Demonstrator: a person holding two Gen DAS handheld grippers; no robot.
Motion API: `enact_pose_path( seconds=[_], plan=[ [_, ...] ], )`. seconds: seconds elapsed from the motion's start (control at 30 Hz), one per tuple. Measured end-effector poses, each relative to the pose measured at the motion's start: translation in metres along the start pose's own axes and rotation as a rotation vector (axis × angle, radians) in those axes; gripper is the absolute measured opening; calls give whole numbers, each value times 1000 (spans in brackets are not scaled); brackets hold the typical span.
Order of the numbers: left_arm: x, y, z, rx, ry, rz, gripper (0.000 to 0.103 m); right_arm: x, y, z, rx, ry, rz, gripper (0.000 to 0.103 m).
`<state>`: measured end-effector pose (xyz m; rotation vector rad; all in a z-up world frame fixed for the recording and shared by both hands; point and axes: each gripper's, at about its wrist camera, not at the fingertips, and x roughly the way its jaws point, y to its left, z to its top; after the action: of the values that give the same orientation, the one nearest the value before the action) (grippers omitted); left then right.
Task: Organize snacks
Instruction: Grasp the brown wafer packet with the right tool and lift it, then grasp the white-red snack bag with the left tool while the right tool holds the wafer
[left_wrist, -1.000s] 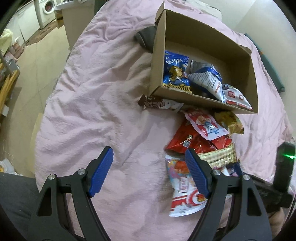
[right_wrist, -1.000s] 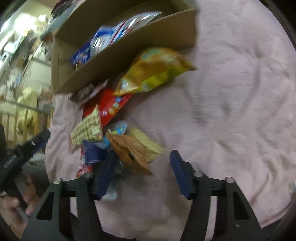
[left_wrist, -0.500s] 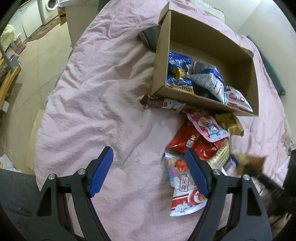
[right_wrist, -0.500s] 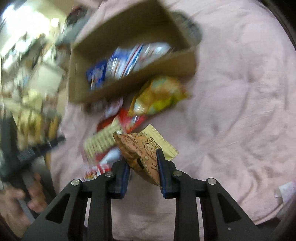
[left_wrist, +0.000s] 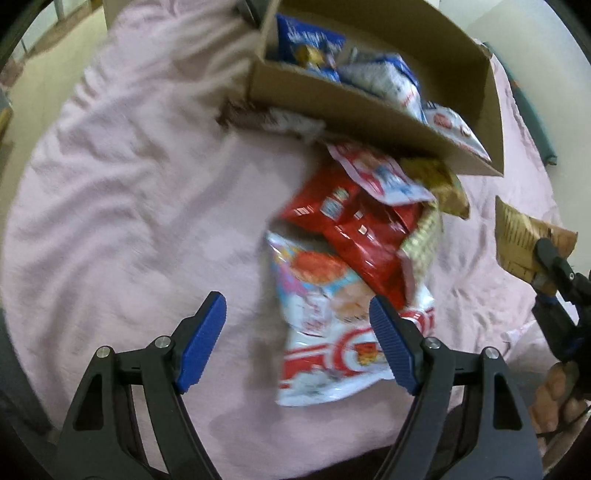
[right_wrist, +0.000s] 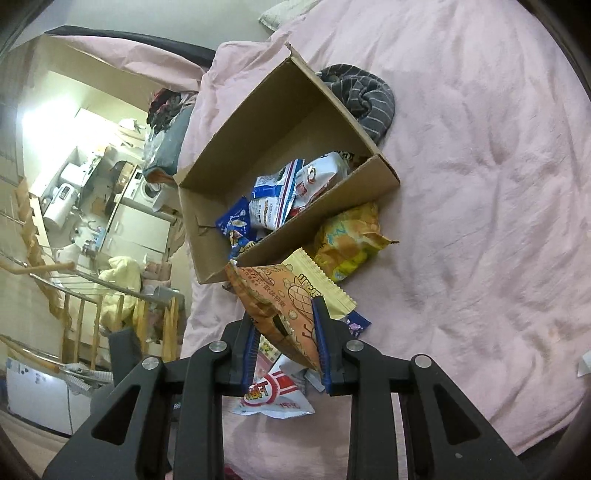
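A cardboard box (left_wrist: 373, 110) (right_wrist: 218, 236) lies on a pink bedspread and holds several blue and white snack bags (right_wrist: 277, 199). Loose snacks lie piled before it: a red bag (left_wrist: 354, 229), a white and red bag (left_wrist: 325, 332), a yellow bag (right_wrist: 347, 240). My right gripper (right_wrist: 286, 347) is shut on an orange-brown snack packet (right_wrist: 284, 306) (left_wrist: 517, 236), lifted off the bed with a pale yellow packet (right_wrist: 321, 288) behind it. My left gripper (left_wrist: 295, 336) stands open above the white and red bag, touching nothing.
A grey striped cloth (right_wrist: 358, 96) lies by the box's far corner. The bed's edge (right_wrist: 188, 310) drops to a wooden stair rail (right_wrist: 92, 295) and a cluttered room on the left. A hand (left_wrist: 557, 402) holds the right gripper's handle.
My right gripper closed on the orange-brown packet and lifted it off the pile. My left gripper came down closer to the white and red bag, still open.
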<state>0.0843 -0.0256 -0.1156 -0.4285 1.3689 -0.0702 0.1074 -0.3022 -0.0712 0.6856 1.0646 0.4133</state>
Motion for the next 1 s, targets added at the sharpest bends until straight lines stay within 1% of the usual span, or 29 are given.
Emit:
enact_pose_path(
  seconds=[0.07, 0.13, 0.23, 0.3, 0.5, 0.57, 0.6, 0.63, 0.67, 0.7, 0.73, 0.77, 0.87, 0.93, 1.0],
  plan=[
    [6, -6, -1, -12, 14, -6, 77, -7, 1, -1, -6, -20, -10, 28],
    [12, -13, -2, -15, 29, 5, 77, -11, 2, 0, -7, -26, 3, 28],
    [25, -26, -4, 22, 64, 40, 88, -12, 0, 1, -1, -19, 10, 28],
    [33, -37, -8, 61, 75, 39, 89, -10, -2, 2, 12, -10, 17, 28],
    [39, -52, -11, 91, 73, 32, 88, -8, -2, 3, 25, 10, 29, 28],
    [42, -57, -13, 84, 90, -19, 73, -8, -3, 3, 41, 17, 39, 28],
    [43, -58, -14, 76, 93, -24, 72, -8, -4, 2, 45, 17, 41, 28],
    [42, -58, -14, 71, 88, -28, 64, -8, -4, 3, 48, 17, 45, 28],
    [39, -58, -15, 72, 81, -45, 54, -8, -4, 3, 49, 17, 47, 28],
    [35, -58, -15, 76, 77, -55, 49, -8, -4, 3, 49, 14, 48, 28],
    [33, -58, -16, 83, 76, -57, 41, -9, -4, 4, 49, 12, 49, 28],
    [29, -59, -14, 88, 77, -64, 36, -8, -3, 4, 48, 13, 50, 28],
    [13, -52, -13, 103, 71, -53, 31, -6, -2, 4, 43, 18, 49, 28],
    [7, -52, -15, 107, 66, -62, 30, -4, -2, 4, 41, 23, 42, 28],
    [-2, -48, -16, 111, 51, -56, 30, -3, -2, 3, 42, 26, 40, 28]
  ],
)
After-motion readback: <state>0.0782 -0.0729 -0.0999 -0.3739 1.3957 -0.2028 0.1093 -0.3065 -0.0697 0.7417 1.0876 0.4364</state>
